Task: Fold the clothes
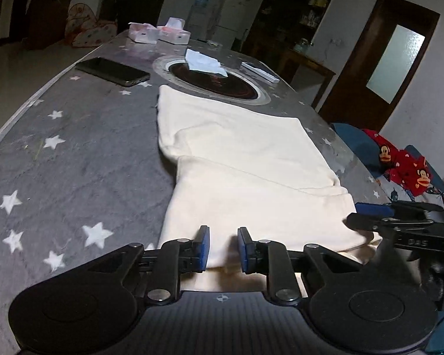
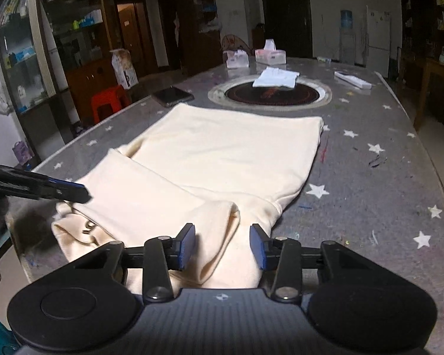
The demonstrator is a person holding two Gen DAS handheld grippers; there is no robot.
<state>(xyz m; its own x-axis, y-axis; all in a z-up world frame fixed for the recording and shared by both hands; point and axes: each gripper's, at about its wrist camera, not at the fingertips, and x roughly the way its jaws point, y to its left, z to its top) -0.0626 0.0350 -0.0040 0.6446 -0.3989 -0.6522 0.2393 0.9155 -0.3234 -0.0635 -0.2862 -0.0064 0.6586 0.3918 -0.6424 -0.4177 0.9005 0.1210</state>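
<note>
Both the left gripper [image 1: 223, 250] and right gripper [image 2: 222, 247] hover open over the cream cotton garment's [image 1: 245, 159] near hem; next, likely pinching it for the fold.

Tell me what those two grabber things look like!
Both look alike. The left gripper and right gripper are black, with two round discs at the base, a ribbed grey plate with a small crosshair mark between them, silver bolts on the jointed links, and blue pads on the fingers. Seen from the left camera, the right gripper has pale lettering on its side.
</note>
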